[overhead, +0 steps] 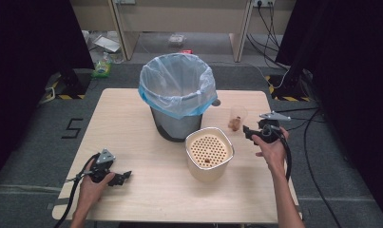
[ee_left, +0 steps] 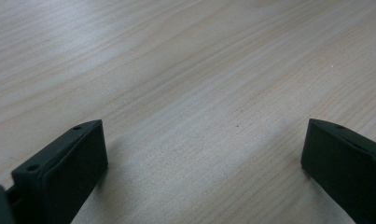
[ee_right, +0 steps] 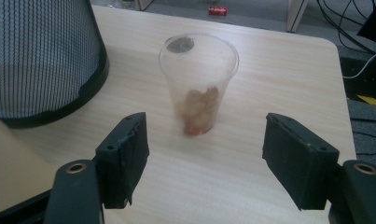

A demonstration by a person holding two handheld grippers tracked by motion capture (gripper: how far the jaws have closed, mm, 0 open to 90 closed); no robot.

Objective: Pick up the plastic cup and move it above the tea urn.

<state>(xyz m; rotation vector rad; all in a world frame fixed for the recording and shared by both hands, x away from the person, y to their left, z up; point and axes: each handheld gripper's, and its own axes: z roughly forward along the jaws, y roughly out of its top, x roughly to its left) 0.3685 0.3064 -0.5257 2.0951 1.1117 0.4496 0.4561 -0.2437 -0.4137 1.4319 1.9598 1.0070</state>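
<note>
Standing upright on the pale wooden table (overhead: 146,190), the clear plastic cup (ee_right: 199,81) with a small heap of brownish bits in its bottom sits near the table's far right part, just right of the black mesh waste bin lined with a light blue plastic bag (overhead: 177,95). The right gripper (ee_right: 204,161) is aimed at that cup from the person's side, its two black jaws spread wider than the cup, with nothing between the pads; the cup stands a little beyond the jaw tips, untouched. In the high view this gripper (overhead: 248,130) is held above the table's right edge, close to the cup (overhead: 236,118). Between the bin and the person stands a cream, rounded-square container with a perforated lid (overhead: 209,153). The left gripper (overhead: 125,176) rests low over the near left of the table, its jaws wide apart and empty over bare wood (ee_left: 199,93).
</note>
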